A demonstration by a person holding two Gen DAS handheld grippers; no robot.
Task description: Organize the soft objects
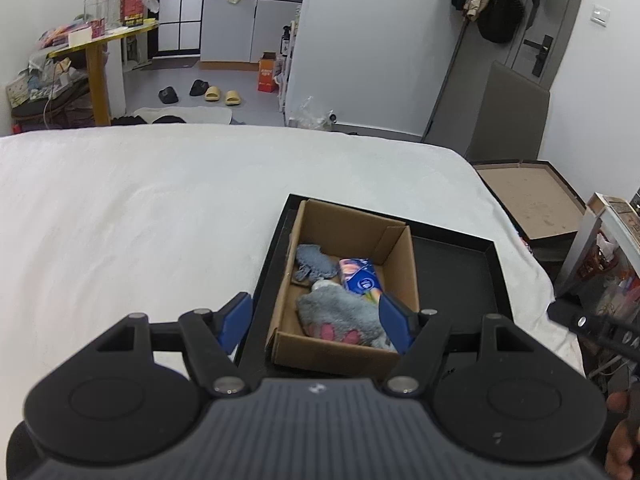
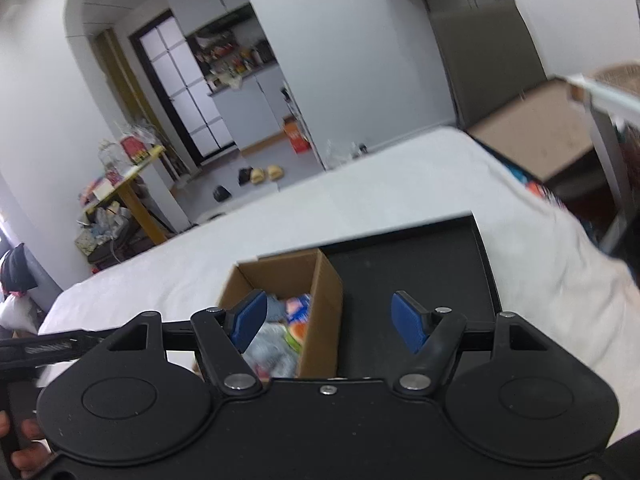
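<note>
Both tongs, left (image 1: 316, 322) and right (image 2: 330, 322), gape wide over the cardboard box (image 1: 394, 258) of soft things.

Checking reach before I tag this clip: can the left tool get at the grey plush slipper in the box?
Probably yes: the left tool is open just above the open-topped box, and the slipper lies uncovered.

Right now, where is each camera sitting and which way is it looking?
Left wrist: sits on the left gripper, looking along its open jaws down into the cardboard box on the bed; a bit of hand shows at the right edge.
Right wrist: sits on the right gripper, tilted, looking over the black tray; fingers show bottom left.
Shared: box, tray, bed and the room beyond.
</note>
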